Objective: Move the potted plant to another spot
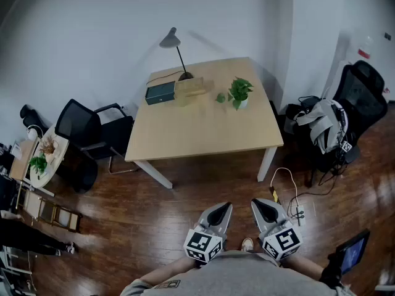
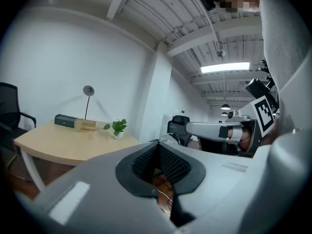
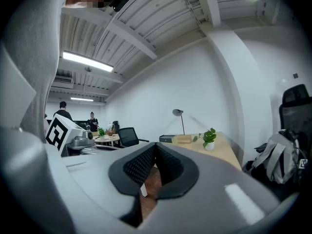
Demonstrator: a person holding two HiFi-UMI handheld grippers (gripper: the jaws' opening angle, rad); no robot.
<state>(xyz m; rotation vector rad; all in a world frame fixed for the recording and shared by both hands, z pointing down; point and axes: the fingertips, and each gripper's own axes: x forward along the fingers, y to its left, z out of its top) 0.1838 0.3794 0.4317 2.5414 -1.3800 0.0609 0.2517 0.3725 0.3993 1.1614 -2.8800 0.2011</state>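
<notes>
Left gripper (image 1: 223, 208) and right gripper (image 1: 260, 204), fingers closed and empty, wooden floor (image 1: 185, 208) ahead, table (image 1: 203, 134), potted plant (image 1: 239, 93) near lamp (image 1: 173, 44), box (image 1: 160, 93)

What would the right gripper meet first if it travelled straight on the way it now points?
Nothing close: the right gripper points level towards the table. It looks held above the tabletop, so it would probably pass near the dark box and reach the white wall. Depth is unclear.
</notes>
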